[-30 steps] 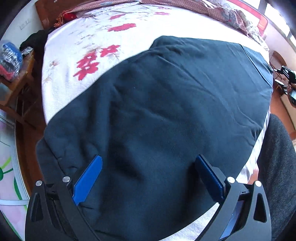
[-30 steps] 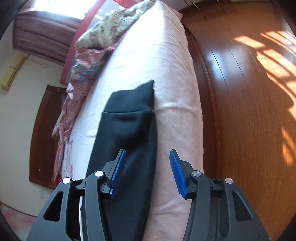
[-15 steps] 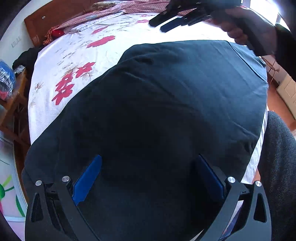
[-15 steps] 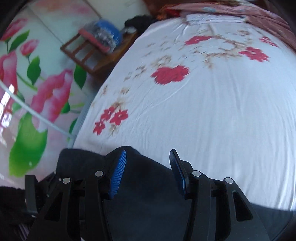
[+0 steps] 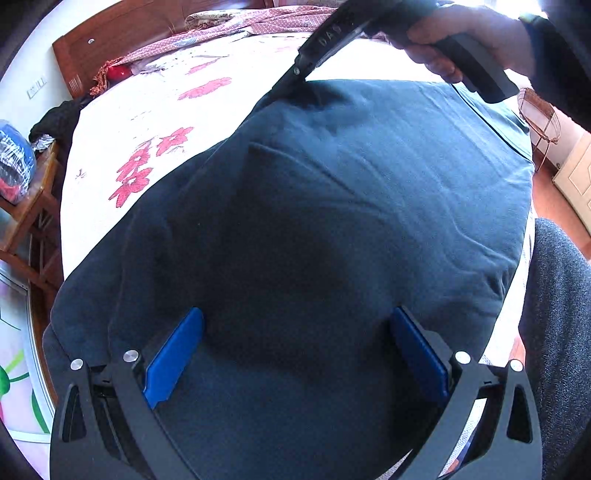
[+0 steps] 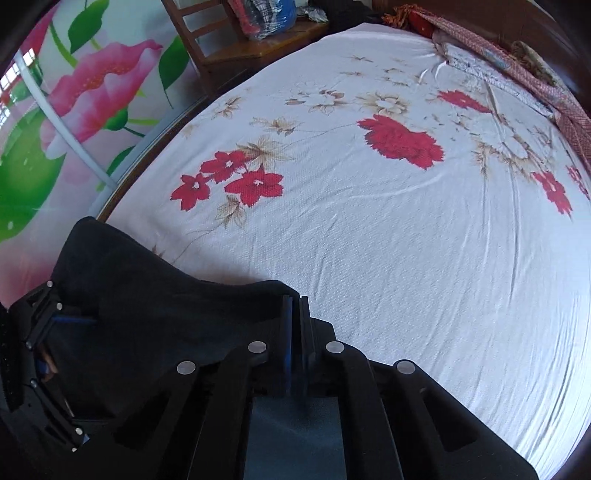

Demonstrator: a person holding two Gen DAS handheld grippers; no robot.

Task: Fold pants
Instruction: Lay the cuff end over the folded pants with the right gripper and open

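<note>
Pants (image 5: 332, 229) on bed (image 6: 406, 240) — chair (image 6: 229, 40) behind.

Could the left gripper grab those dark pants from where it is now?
Probably yes: the left gripper hangs open right over the pants, nothing between them, pads either side of the cloth.

A white bedsheet (image 6: 388, 229) printed with red flowers covers the bed, a reddish patterned quilt (image 5: 229, 29) bunched along its wooden headboard (image 5: 122, 26), while a wooden chair (image 6: 236, 48) holding bagged bundles stands beside a flower-painted wall panel (image 6: 74, 96).
</note>
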